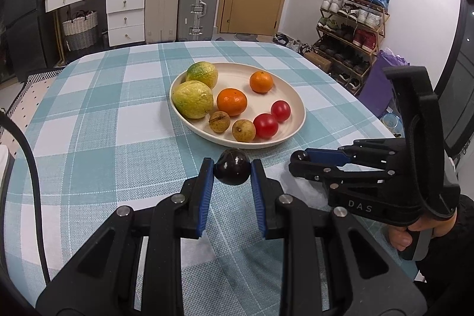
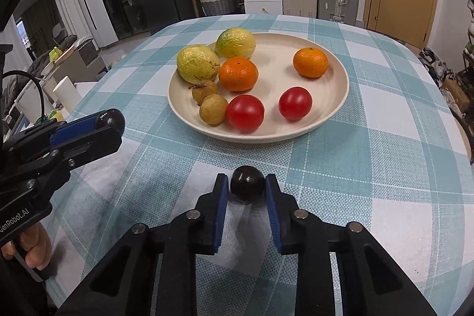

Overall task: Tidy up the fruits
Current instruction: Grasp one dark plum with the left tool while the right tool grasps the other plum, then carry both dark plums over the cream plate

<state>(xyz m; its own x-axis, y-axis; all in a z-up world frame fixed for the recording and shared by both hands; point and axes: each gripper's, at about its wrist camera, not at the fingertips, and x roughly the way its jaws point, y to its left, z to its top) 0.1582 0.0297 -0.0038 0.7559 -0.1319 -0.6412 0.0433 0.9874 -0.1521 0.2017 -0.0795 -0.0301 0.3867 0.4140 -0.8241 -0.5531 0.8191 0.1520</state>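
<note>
Left gripper [image 1: 232,171], nearest in the left wrist view, pitched down toward the bench [image 1: 89,114]; its jaws are narrow and pinch a dark, glossy round fruit [image 1: 232,170], likely a plum or grape, between the blue pads. The right gripper [image 1: 299,160] enters at 3 o'clock, lying almost level and pointing toward 9 o'clock, held by a hand [image 1: 400,236] wrapped round its grip at 4 o'clock. In the right wrist view that same gripper tilts steeply down, jaws drawn in on a second dark round fruit [image 2: 247,187], which sits low against the checked cloth; whether it is lifted cannot be told. The left gripper shows there at 9 o'clock, with its fingers [image 2: 32,250] curled on the handle at 8 o'clock.

Beyond both tips, toward 12 o'clock, a cream plate [image 1: 297,108] holds, near to far: two brown longans [image 1: 243,130], two red tomatoes [image 1: 265,125], two oranges [image 1: 231,102] and two yellow-green guavas [image 1: 193,99].
</note>
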